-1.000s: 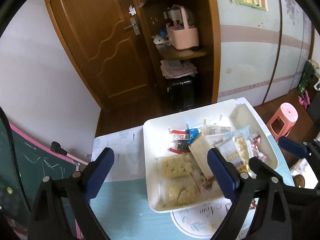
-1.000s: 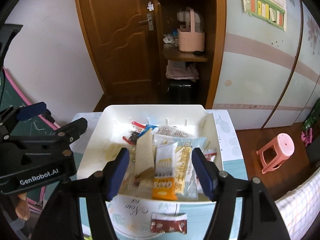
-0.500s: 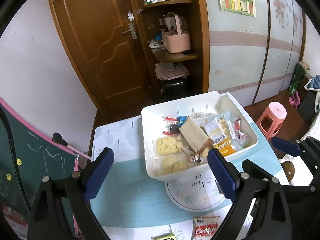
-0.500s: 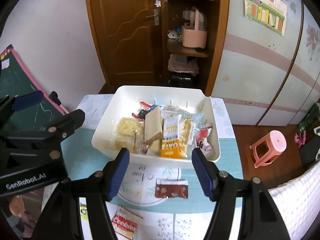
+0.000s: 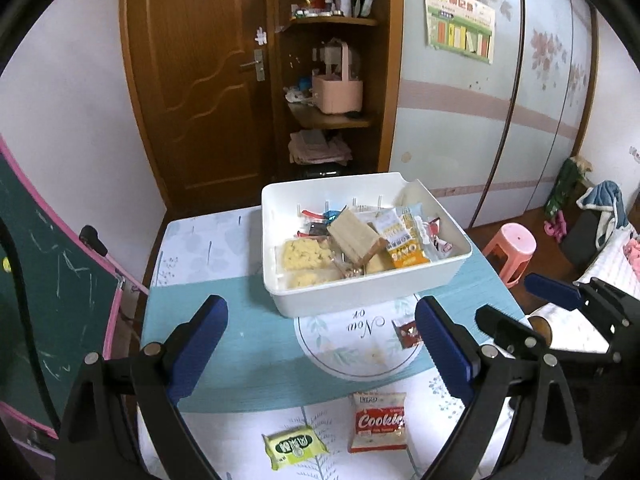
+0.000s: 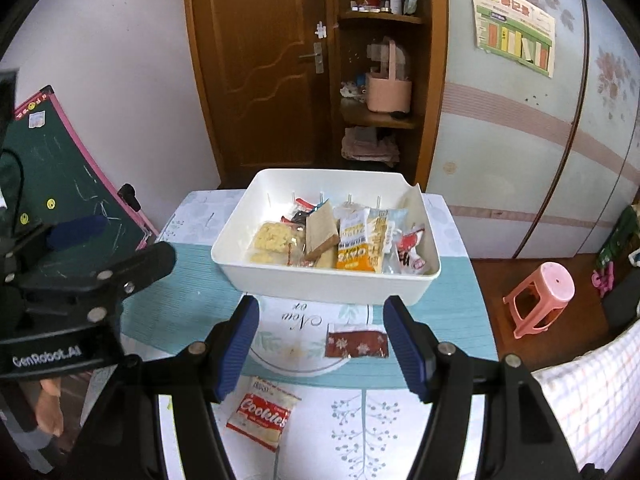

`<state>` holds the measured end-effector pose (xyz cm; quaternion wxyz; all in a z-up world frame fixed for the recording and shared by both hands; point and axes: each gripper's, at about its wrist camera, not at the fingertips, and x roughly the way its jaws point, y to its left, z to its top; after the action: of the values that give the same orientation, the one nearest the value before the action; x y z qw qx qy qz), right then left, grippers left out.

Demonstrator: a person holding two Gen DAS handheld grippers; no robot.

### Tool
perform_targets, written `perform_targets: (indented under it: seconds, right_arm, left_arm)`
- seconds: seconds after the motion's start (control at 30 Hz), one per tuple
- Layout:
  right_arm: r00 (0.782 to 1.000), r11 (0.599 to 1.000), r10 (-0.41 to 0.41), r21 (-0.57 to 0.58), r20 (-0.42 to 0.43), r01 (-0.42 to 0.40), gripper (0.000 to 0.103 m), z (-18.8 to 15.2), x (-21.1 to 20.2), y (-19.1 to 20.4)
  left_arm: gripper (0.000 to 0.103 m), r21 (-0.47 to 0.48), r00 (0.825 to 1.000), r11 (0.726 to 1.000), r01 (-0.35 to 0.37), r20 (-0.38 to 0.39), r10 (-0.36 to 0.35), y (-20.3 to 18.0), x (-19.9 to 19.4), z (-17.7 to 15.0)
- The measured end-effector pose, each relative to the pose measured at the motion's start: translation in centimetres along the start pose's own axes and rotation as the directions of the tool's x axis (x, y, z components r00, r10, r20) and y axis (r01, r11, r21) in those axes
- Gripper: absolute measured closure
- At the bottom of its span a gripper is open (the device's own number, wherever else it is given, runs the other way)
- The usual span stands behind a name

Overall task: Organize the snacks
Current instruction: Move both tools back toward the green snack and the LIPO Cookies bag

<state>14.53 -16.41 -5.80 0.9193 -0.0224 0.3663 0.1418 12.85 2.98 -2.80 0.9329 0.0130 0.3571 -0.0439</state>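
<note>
A white bin (image 5: 362, 292) (image 6: 328, 280) at the table's far side holds several snack packets. On the tablecloth in front of it lie a dark red packet (image 6: 356, 345) (image 5: 407, 331), a red and white Cookies packet (image 5: 378, 422) (image 6: 262, 418) and a green packet (image 5: 294, 445). My left gripper (image 5: 320, 344) is open and empty, above the near table. My right gripper (image 6: 322, 344) is open and empty, with the dark red packet between its fingers in view, below it.
The table stands before a wooden door (image 5: 200, 80) and a shelf unit (image 5: 332, 80). A green chalkboard (image 5: 44, 280) leans at the left. A pink stool (image 6: 540, 296) stands on the floor at the right. A bed edge (image 6: 592, 400) is at the near right.
Both grippers have pulled back from the bin toward the table's near edge. The loose packets on the tablecloth have come into view. Both grippers stay open.
</note>
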Motion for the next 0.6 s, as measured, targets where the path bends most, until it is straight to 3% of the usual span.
perform_targets:
  seconds: [0.13, 0.23, 0.43, 0.6]
  right_arm:
    - [1.000, 1.000, -0.001, 0.003, -0.021, 0.001, 0.038, -2.5, 0.1, -0.1]
    - [0.996, 0.999, 0.044, 0.013, -0.081, -0.043, 0.038, -4.3, 0.9, -0.2]
    - [0.981, 0.994, 0.099, -0.028, -0.168, -0.105, 0.038, -7.9, 3.2, 1.1]
    - [0.968, 0.993, 0.082, -0.061, -0.239, -0.099, 0.038, -10.3, 5.6, 2.5]
  left_arm:
    - [0.009, -0.008, 1.000, 1.000, -0.007, -0.001, 0.007, 0.5, -0.1, -3.2]
    - [0.009, -0.011, 1.000, 1.000, -0.007, -0.027, 0.006, 1.1, 0.2, -5.3]
    - [0.009, 0.018, 0.980, 0.999, 0.032, -0.197, -0.028, 2.0, 3.2, -9.7]
    - [0.009, 0.130, 0.968, 0.988, 0.082, -0.248, -0.047, 1.7, 5.1, -13.0]
